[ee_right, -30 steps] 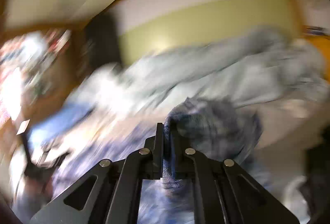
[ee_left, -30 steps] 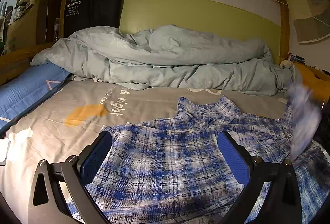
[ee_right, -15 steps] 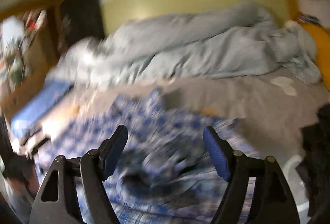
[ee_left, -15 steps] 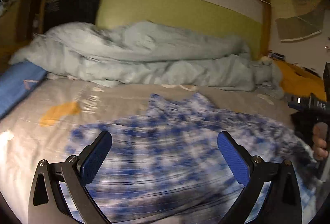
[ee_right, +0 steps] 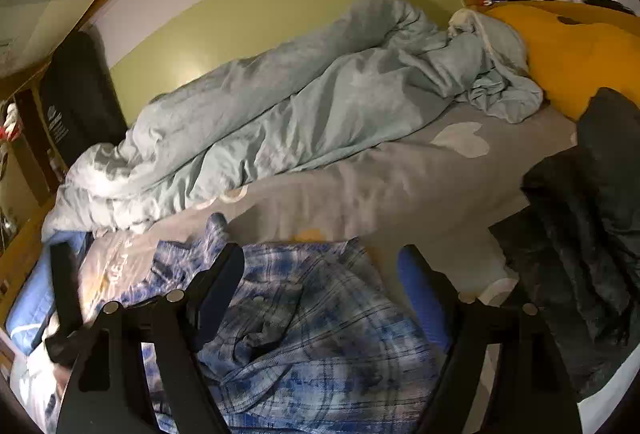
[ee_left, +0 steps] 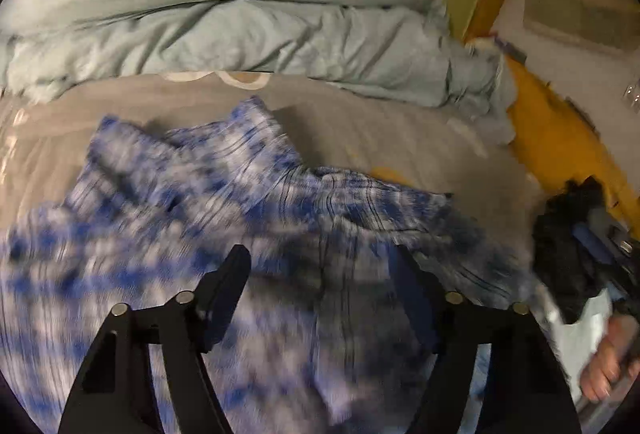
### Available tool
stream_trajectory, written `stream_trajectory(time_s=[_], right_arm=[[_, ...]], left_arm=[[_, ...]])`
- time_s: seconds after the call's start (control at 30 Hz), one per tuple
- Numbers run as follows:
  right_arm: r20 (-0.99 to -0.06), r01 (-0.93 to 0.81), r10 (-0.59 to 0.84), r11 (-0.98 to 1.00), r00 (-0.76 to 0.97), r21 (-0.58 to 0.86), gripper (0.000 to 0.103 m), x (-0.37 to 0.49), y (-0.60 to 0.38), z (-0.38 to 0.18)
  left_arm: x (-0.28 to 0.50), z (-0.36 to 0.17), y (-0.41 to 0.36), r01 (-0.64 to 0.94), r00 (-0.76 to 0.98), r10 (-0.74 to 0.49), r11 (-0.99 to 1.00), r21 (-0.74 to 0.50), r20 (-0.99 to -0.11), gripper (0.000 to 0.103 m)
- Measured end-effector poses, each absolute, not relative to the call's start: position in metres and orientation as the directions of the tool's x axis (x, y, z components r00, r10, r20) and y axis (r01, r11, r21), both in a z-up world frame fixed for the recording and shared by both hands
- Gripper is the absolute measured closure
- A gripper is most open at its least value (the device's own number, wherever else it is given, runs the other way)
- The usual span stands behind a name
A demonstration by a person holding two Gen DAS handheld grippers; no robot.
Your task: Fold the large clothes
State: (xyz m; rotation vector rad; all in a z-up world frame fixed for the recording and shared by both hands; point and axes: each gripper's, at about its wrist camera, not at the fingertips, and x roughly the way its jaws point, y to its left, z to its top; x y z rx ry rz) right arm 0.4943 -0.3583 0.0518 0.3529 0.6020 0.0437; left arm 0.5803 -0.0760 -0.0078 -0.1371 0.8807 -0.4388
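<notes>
Plaid shirt (ee_right: 312, 318), blue and white, lies rumpled on the grey bedsheet (ee_right: 380, 194) at the near side of the bed, with its collar end pointing toward the far side. No box, basket or other container shows in either view.

A heaped pale blue duvet (ee_right: 280, 106) runs along the far side of the mattress against the green wall. A yellow pillow (ee_right: 576, 54) sits at the far right corner by the wooden bedpost. Dark clothing (ee_right: 580, 234) is piled at the right edge of the bed. Between the shirt and the duvet, a broad strip of bare grey sheet lies free.

Right gripper (ee_right: 320, 274) hangs over the shirt's right part with its blue-padded jaws spread apart; fabric lies below them, but the pads press on nothing. Left gripper (ee_left: 320, 270) is over the middle of the shirt, which is badly blurred in its view; its jaws are closing, the cloth lies beneath and between them, and the pads do not pinch it. A hand (ee_left: 608, 362) shows at the right edge of the left wrist view.
</notes>
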Motion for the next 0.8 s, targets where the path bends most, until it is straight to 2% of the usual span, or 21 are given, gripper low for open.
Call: stream_trajectory(time_s=[0.17,0.27,0.33,0.4,0.43,0.47,0.57,0.7,0.8], right_arm=[[-0.56,0.068,0.133,0.944,0.818,0.323,0.025,0.495,-0.357,0.048],[-0.561,0.076,0.138,0.937,0.816,0.341,0.025,0.495,-0.361,0.047],[-0.563,0.084,0.132,0.936,0.816,0.341,0.025,0.495,-0.363,0.046],[-0.566,0.089,0.124,0.938,0.815,0.335,0.025,0.495,-0.363,0.045],[-0.569,0.091,0.121,0.94,0.814,0.33,0.025,0.496,-0.362,0.045],[-0.573,0.092,0.118,0.941,0.811,0.325,0.025,0.496,-0.362,0.044],[-0.581,0.094,0.114,0.944,0.806,0.315,0.025,0.498,-0.36,0.042],[-0.576,0.109,0.087,0.949,0.812,0.296,0.025,0.496,-0.36,0.044],[-0.572,0.117,0.074,0.95,0.817,0.29,0.025,0.494,-0.361,0.046]], left_arm=[[0.607,-0.02,-0.1,0.34,0.463,-0.464,0.88,-0.333,-0.755,0.043],[0.616,-0.03,-0.109,0.335,0.426,-0.461,0.88,-0.337,-0.779,0.045],[0.621,-0.036,-0.112,0.328,0.419,-0.44,0.889,-0.32,-0.794,0.059],[0.621,-0.038,-0.112,0.331,0.428,-0.424,0.895,-0.299,-0.798,0.079],[0.618,-0.036,-0.111,0.346,0.431,-0.435,0.889,-0.3,-0.791,0.094],[0.617,-0.035,-0.111,0.364,0.428,-0.451,0.879,-0.307,-0.783,0.098],[0.602,-0.014,-0.101,0.374,0.536,-0.413,0.898,-0.232,-0.737,0.1],[0.567,0.036,-0.067,0.335,0.707,-0.377,0.924,-0.186,-0.598,0.1],[0.527,0.072,-0.034,0.214,0.828,-0.229,0.973,-0.089,-0.512,0.1]])
